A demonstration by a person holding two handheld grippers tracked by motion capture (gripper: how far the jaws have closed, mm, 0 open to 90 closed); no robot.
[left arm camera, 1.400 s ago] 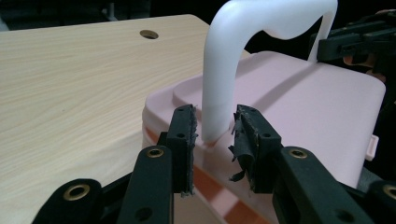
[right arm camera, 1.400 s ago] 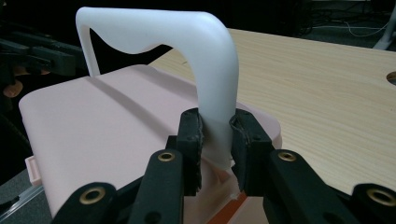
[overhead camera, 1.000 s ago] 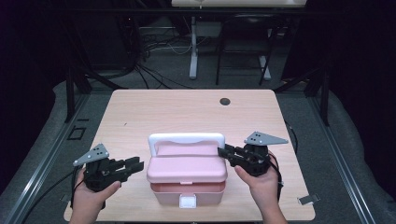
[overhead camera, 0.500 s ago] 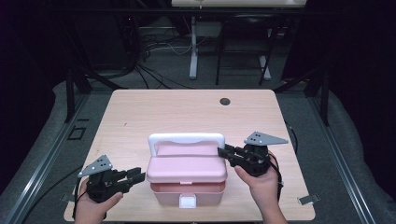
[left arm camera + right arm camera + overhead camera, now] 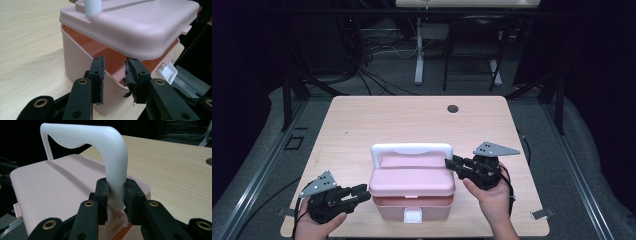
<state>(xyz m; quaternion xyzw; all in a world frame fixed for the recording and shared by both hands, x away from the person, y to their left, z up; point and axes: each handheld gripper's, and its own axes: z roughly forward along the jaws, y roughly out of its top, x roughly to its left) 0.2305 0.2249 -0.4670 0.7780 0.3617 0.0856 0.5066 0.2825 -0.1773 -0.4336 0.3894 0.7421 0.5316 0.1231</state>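
Lid-opening step: right claw (image 5: pixel 115 195) clamps the white handle (image 5: pixel 110 152), lid (image 5: pixel 412 176) lifted ajar. Left claw (image 5: pixel 360 192), parted and empty, waits at the box's (image 5: pixel 75 57) nine o'clock; next, steady the base.

Bright tabletop, dark surroundings, soft focus

One pink box (image 5: pixel 412 192) with one white handle (image 5: pixel 411 149) and one white latch (image 5: pixel 413 216) stood near the surface's (image 5: pixel 412 120) front edge; two tongs were there.
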